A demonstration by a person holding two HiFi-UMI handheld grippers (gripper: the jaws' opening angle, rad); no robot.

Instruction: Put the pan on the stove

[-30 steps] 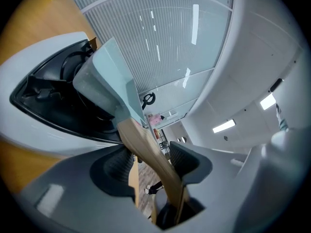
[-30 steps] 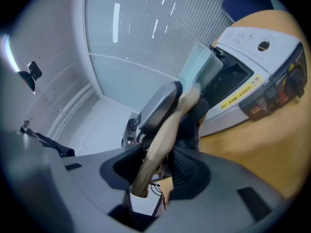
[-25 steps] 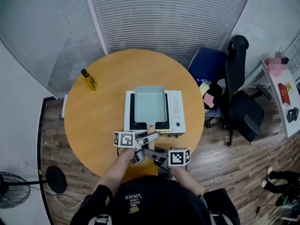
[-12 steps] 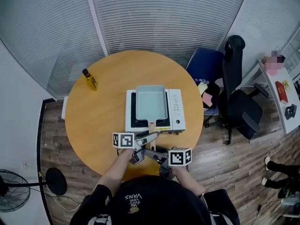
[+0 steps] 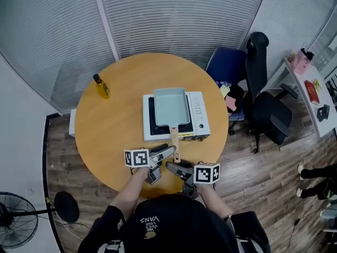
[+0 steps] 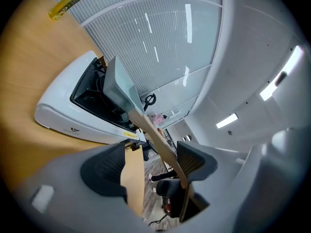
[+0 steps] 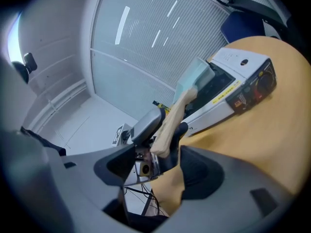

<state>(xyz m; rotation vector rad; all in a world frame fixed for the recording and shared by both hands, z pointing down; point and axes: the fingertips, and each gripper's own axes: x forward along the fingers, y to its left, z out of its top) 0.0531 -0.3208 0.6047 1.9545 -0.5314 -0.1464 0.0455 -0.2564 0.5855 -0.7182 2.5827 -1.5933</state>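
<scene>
A pale teal rectangular pan [image 5: 171,107] sits on the white portable stove [image 5: 202,121] at the middle of the round wooden table [image 5: 116,125]. Its wooden handle [image 5: 174,143] points toward me. My left gripper [image 5: 170,151] is at the handle's end and stands open. In the left gripper view the handle [image 6: 146,125] runs between the spread jaws of the left gripper [image 6: 153,152], along the right one. My right gripper [image 5: 170,165] is just behind the handle tip, open. In the right gripper view the handle end [image 7: 167,125] lies ahead of the right gripper [image 7: 163,166].
A yellow oil bottle [image 5: 101,87] stands at the table's far left. A blue chair [image 5: 229,70] and a black office chair [image 5: 263,104] crowd the table's right side. A floor fan [image 5: 10,220] stands at the lower left. The stove's knob [image 7: 262,81] faces me.
Both grippers' jaws have spread apart around the handle's end. The pan has stayed on the stove. The head view has shifted a little.
</scene>
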